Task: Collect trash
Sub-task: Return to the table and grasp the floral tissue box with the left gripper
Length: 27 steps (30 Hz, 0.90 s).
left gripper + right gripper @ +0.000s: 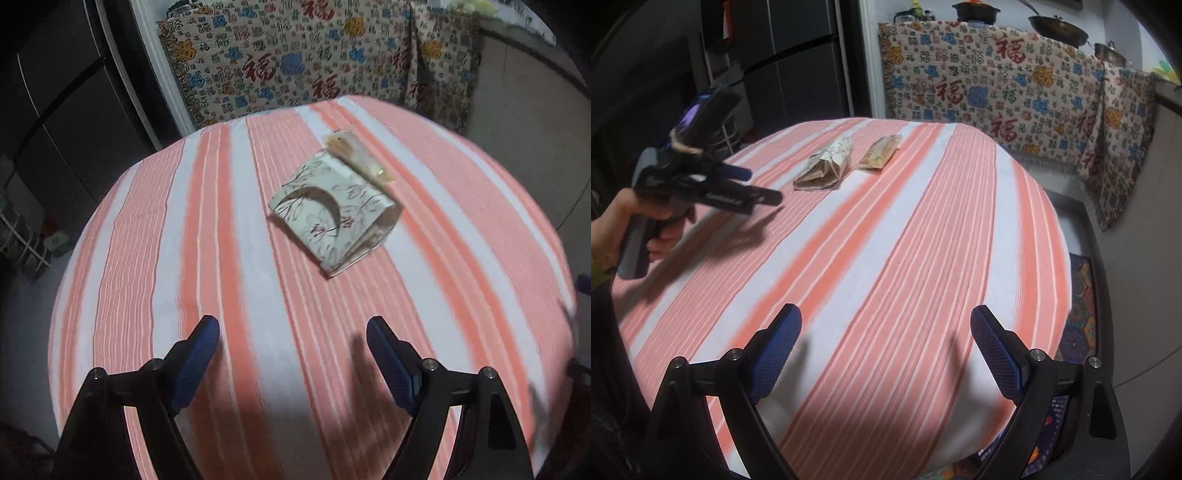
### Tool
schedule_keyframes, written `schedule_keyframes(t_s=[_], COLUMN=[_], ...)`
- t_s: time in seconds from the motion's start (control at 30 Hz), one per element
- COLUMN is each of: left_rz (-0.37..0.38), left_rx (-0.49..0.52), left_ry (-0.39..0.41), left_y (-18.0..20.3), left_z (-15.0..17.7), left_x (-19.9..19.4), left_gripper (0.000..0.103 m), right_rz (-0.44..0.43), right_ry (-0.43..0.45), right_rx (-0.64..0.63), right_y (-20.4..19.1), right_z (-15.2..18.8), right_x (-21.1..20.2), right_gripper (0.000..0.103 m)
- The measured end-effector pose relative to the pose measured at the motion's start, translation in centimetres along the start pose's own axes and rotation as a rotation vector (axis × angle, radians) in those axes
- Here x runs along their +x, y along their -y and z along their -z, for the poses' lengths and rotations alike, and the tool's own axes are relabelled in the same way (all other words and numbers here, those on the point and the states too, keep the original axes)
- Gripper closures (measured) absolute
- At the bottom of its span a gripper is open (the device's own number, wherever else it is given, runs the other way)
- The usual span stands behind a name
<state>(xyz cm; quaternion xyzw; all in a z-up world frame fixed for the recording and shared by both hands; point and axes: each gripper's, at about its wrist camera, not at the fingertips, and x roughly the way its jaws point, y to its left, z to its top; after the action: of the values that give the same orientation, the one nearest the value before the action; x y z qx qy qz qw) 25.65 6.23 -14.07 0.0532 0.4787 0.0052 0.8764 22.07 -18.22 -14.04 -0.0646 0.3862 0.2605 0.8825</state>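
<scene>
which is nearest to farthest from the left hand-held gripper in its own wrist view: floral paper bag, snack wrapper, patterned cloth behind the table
From the left hand-held gripper, open and empty:
1. Floral paper bag, lying flat mid-table, slightly right of centre.
2. Snack wrapper, just beyond the bag at its far edge.
3. Patterned cloth, hanging past the table's far edge.

The left gripper (293, 334) and right gripper (886, 323) are black with blue textured pads (195, 360). Under both, the tablecloth (221, 258) has salmon-pink and white stripes. Ahead of the left gripper, the folded paper bag (334, 214) is cream with dark floral lines; beyond it the wrapper (354, 155) is yellowish. Far ahead hangs a beige cloth (997, 81) with red characters, blue and orange flowers
</scene>
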Motion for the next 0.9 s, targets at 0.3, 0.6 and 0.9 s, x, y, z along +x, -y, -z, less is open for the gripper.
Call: schedule_keyframes(t_s=[0.3,0.6,0.9], left_rz=[0.066,0.031,0.063], left_rx=[-0.112,-0.221,-0.033], left_ry=[0.046,-0.047,0.023], left_y=[2.6,1.0,-0.1], left_z=[-9.2,-7.6,-2.3], left_x=[1.0,5.9,0.1], left_gripper=[0.019,0.045,0.06], right_rz=[-0.01,-0.015,-0.002], right_ry=[-0.016,0.002,-0.049], right_rx=[-0.078,-0.104,0.072], right_y=[-2.1,-2.0,2.3], right_z=[0.4,0.5,0.2], right_x=[1.0,0.2,0.9], right_gripper=[0.009,0.009,0.009])
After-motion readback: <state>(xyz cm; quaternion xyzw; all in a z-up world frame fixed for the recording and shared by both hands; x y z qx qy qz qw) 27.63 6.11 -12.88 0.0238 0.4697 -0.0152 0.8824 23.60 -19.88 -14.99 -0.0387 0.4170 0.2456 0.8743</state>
